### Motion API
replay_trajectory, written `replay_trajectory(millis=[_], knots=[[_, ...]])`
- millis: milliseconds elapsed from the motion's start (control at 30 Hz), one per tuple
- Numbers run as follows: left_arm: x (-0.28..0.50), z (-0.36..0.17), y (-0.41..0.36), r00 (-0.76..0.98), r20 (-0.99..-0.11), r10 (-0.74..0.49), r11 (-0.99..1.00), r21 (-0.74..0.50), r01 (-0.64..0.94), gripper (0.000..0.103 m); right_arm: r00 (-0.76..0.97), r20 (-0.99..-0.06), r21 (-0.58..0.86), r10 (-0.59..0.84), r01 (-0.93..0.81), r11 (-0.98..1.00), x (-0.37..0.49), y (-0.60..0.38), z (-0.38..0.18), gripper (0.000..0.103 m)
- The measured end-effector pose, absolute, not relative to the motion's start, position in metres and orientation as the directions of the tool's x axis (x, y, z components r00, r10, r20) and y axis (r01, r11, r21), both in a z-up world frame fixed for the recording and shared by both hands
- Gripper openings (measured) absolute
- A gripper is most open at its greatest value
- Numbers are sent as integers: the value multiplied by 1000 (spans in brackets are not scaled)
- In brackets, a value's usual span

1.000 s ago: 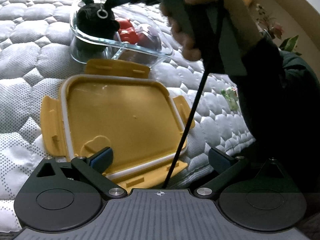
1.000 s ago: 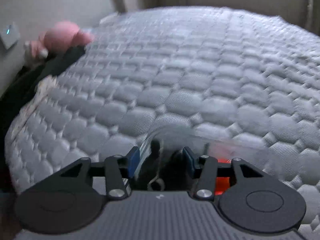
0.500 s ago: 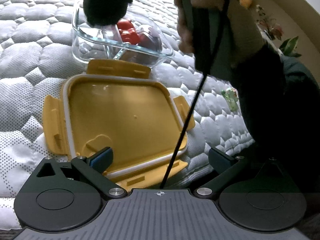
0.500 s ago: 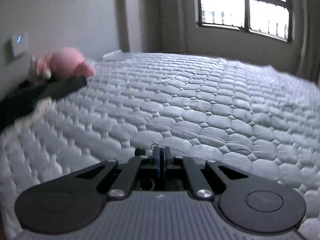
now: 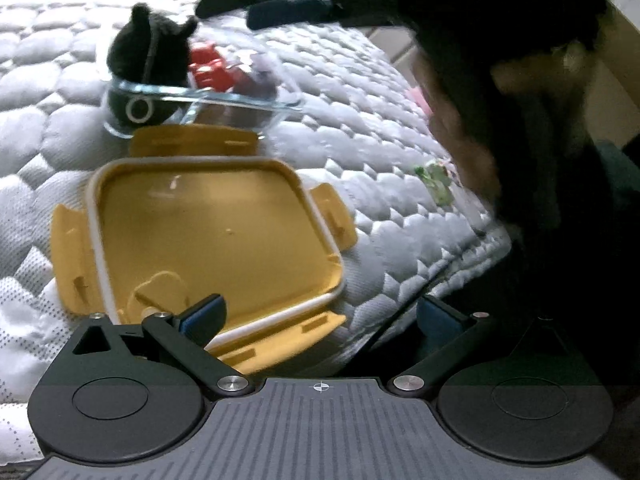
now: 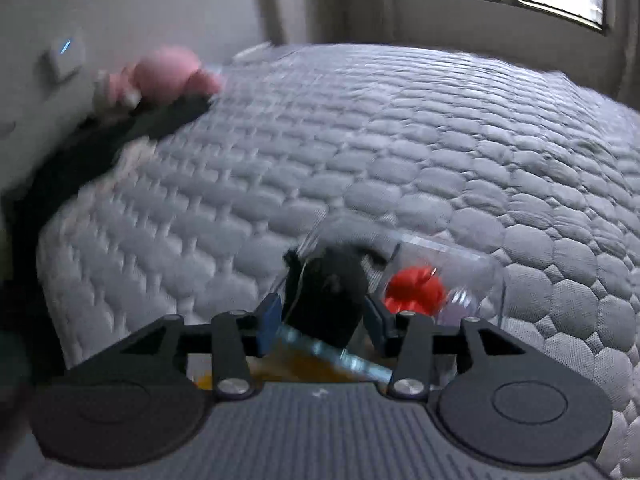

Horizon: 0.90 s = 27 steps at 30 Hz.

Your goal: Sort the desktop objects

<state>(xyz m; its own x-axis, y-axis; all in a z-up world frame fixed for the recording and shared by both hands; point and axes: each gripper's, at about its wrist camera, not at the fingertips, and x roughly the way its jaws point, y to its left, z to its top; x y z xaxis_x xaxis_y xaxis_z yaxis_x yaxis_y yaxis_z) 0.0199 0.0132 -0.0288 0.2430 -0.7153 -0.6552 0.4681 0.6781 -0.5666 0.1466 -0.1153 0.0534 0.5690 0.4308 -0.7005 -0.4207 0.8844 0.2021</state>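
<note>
A clear glass container (image 5: 240, 100) sits on the quilted mattress. Its left compartment holds a black plush toy (image 5: 150, 56) with a ring; a red toy (image 5: 206, 70) and a purple item (image 5: 260, 80) lie beside it. The yellow lid (image 5: 216, 240) lies inside-up in front of the container. My left gripper (image 5: 320, 312) stands open over the lid's near edge, holding nothing. My right gripper (image 5: 224, 16) hovers open just above the plush. In the right wrist view the black plush (image 6: 326, 284) sits between and beyond the spread fingers of my right gripper (image 6: 322, 320), with the red toy (image 6: 416, 288) to its right.
A small green toy (image 5: 436, 184) lies near the mattress's right edge. A person's hand (image 5: 472, 136) and dark sleeve fill the right side. A pink plush (image 6: 160, 76) and dark cloth (image 6: 120, 136) lie at the mattress's far left by the wall.
Half a second ago my right gripper was shut on the black plush, lifted above the container. Now it is open and the plush rests in the left compartment.
</note>
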Motion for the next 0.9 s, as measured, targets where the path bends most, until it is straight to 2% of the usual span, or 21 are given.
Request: replay_trajectory(millis=[100,167,267,400,433,467,567,900], knots=[[18,-28,12,244,-660,-710,682,-559,471,103,529,-708,332,468,-336,881,187,-113,52,70],[17,-29,15,248,-665,-705,689,-557,464,103,475,-739,375,477,-298,878,217,-105,43,70],[18,-30,25,264,-664,-699,700,-560,443,103,386,-805,362,451,-284,888,245,-87,25,70],[21,-32,35,277,-656,-702,701,-571,427,103,305,-862,314,405,-307,899,253,-70,3,66],[21,-32,36,275,-653,-705,698,-574,428,103,321,-866,281,384,-323,904,248,-68,2,62],[22,-33,36,273,-651,-709,695,-577,429,103,341,-867,250,364,-336,908,244,-67,3,53],[25,-35,36,265,-647,-715,689,-585,429,103,390,-850,227,354,-335,915,233,-70,10,47],[21,-32,35,275,-646,-712,692,-576,436,103,667,-673,98,320,-349,932,201,-68,15,47]])
